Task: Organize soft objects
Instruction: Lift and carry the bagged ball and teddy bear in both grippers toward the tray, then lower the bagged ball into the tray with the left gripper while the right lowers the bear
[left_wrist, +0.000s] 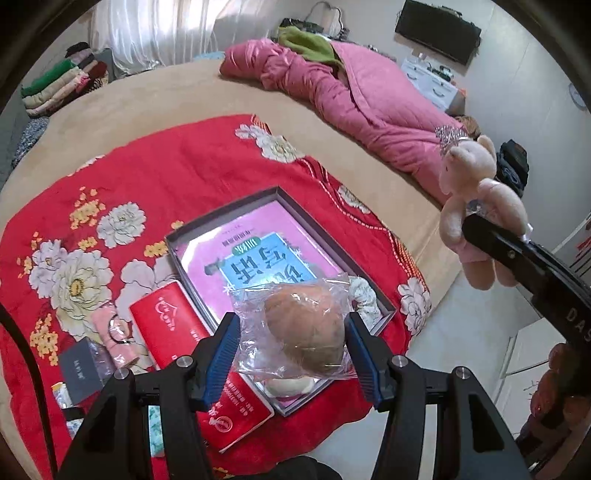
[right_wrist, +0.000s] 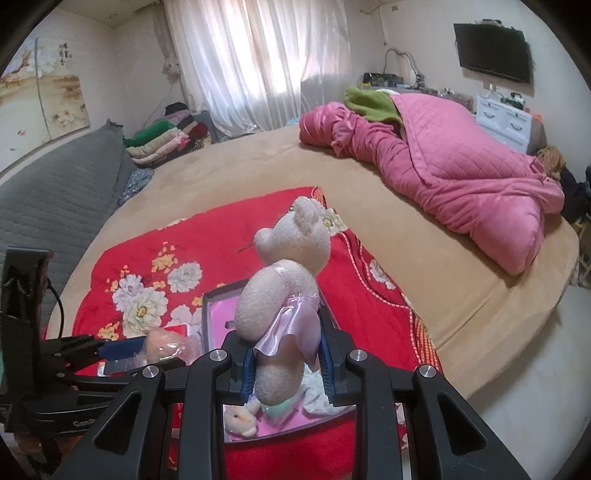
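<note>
On the left, the left gripper (left_wrist: 291, 345) is clenched on a brown soft toy wrapped in a clear plastic bag (left_wrist: 301, 328), its blue pads pressing the bag's sides as it hangs above the open grey box (left_wrist: 221, 218) that sits on the red flowered blanket (left_wrist: 166, 166), with a red case (left_wrist: 177, 332) just beside the box. On the right, the right gripper (right_wrist: 286, 363) grasps a pale pink teddy bear (right_wrist: 288, 273) by its lower body, holding it upright over the same box.
</note>
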